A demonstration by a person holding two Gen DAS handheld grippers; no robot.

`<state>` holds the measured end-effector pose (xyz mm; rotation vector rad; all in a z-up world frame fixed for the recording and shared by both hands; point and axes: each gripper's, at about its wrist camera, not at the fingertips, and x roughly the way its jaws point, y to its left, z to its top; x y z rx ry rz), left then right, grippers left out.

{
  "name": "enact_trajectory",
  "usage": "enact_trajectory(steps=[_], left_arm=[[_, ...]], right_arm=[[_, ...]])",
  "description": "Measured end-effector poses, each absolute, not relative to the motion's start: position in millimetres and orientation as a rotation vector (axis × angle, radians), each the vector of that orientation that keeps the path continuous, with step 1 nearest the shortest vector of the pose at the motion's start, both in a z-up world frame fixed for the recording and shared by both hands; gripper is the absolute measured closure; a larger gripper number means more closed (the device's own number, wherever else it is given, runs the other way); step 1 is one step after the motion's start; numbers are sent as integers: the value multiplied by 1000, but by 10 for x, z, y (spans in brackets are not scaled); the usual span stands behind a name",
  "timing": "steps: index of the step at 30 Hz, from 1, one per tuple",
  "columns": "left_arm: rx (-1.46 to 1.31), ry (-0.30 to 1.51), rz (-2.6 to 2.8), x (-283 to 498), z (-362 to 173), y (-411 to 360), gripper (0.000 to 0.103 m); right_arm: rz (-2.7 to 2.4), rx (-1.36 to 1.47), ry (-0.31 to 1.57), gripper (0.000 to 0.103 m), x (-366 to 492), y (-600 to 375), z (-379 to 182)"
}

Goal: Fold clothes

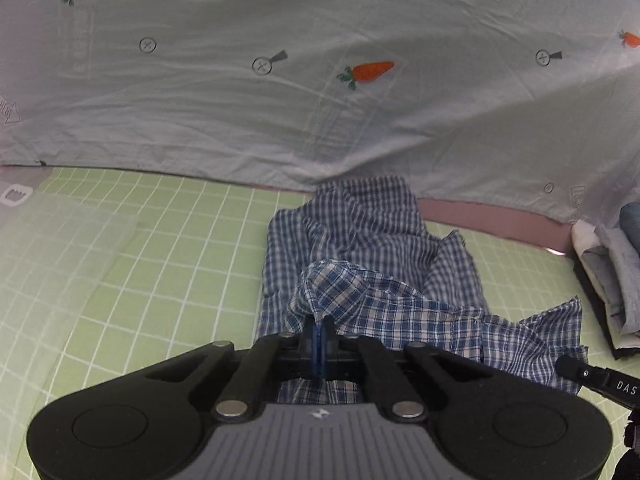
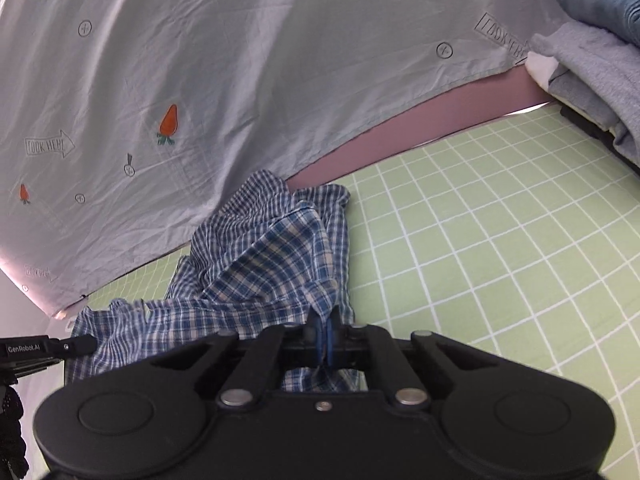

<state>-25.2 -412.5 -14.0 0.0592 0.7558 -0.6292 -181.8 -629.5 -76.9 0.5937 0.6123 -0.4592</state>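
- Left gripper (image 1: 319,322): jaws pinched all the way together w/ a fold of the shirt (image 1: 372,264) clamped between them. No gap visible, just plaid fabric squeezed in the blue pads.
- Right gripper (image 2: 325,318): same deal, jaws closed tight on another bit of the shirt's near edge, cloth bunched up right at the tips.
- Each gripper shows up in the other's cam as a black tip at the frame edge, so they're side by side on the same hem, a stretch of fabric apart.
- Shirt is blue/white plaid, crumpled, lying on the green mat (image 1: 168,248). Long axis runs away from the grippers toward the sheet (image 1: 280,112) at the back; far end touches or tucks just under the sheet's bottom edge, can't tell which. Near end is lifted a bit by both grippers, rest sits on the mat.
- Which end is collar vs hem: can't tell, too rumpled.
- Counts: 2 grippers, 1 plaid shirt, 1 mat w/ white grid, 1 pale sheet w/ carrot prints hanging behind, 1 pile (image 2: 596,76) of folded clothes (grey, white, blue) off to the right at the mat's edge, well apart from the shirt.
- Pile looks like 3+ pieces, exact no. unclear.
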Motion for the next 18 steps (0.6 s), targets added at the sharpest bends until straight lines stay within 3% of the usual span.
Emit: enact_trajectory(steps=[3, 8, 13, 16, 18], left_arm=[[98, 765, -625, -195, -252, -4262, 101], [125, 949, -480, -32, -704, -4209, 100], [111, 1006, -417, 50, -824, -4054, 92], [116, 989, -409, 29, -727, -4018, 76], [111, 979, -407, 5, -649, -3984, 57]], right_arm=[[-487, 602, 592, 99, -1883, -6340, -742], [-487, 571, 683, 95, -1690, -6298, -955], [-495, 565, 766, 77, -1581, -6269, -1104], [-519, 566, 755, 65, -1629, -6254, -1045], [-536, 565, 742, 51, -1669, -6241, -994]])
